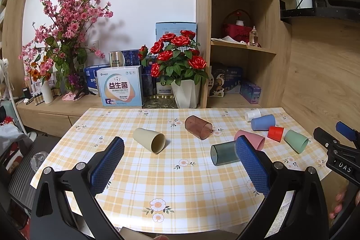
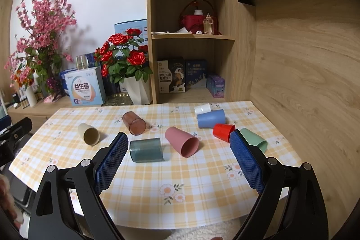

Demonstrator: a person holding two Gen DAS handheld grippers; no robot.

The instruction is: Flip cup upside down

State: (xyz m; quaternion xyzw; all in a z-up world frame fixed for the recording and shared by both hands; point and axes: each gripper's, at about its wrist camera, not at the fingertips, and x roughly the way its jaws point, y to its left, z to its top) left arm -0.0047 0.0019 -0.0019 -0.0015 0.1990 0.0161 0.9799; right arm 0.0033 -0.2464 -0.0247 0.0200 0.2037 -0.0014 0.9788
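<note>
1. Looking along the left gripper (image 1: 180,161), its two blue-padded fingers (image 1: 106,164) stand wide apart with nothing between them, raised above the near part of the checked tablecloth (image 1: 180,183).
2. In this left wrist view eight cups lie on their sides on the cloth. A cream cup (image 1: 149,140) lies left of centre, its mouth turned toward the camera; a brown translucent cup (image 1: 198,127) lies just behind and to its right.
3. A grey-teal translucent cup (image 1: 223,152) lies nearer the camera, partly hidden by the right-hand finger pad, with a pink cup (image 1: 254,138) right behind that pad.
4. Farther right sit a white cup (image 1: 252,114), a blue cup (image 1: 262,122), a small red cup (image 1: 275,133) and a green cup (image 1: 295,141), close together near the far right corner.
5. The right gripper (image 1: 342,145) shows at the right edge of this view, beside the table; I cannot tell its opening from here.
6. Along the right gripper (image 2: 178,159) in the right wrist view, its blue pads (image 2: 111,161) are also spread wide and hold nothing.
7. Between those pads lie the grey-teal translucent cup (image 2: 146,150) and the pink cup (image 2: 181,141), whose mouth faces the camera.
8. The cream cup (image 2: 88,133) and brown translucent cup (image 2: 134,123) lie to the left; the white cup (image 2: 202,108), blue cup (image 2: 211,118), red cup (image 2: 223,132) and green cup (image 2: 254,140) lie to the right.
9. Behind the table stands a pot of red roses (image 2: 126,60).
</note>
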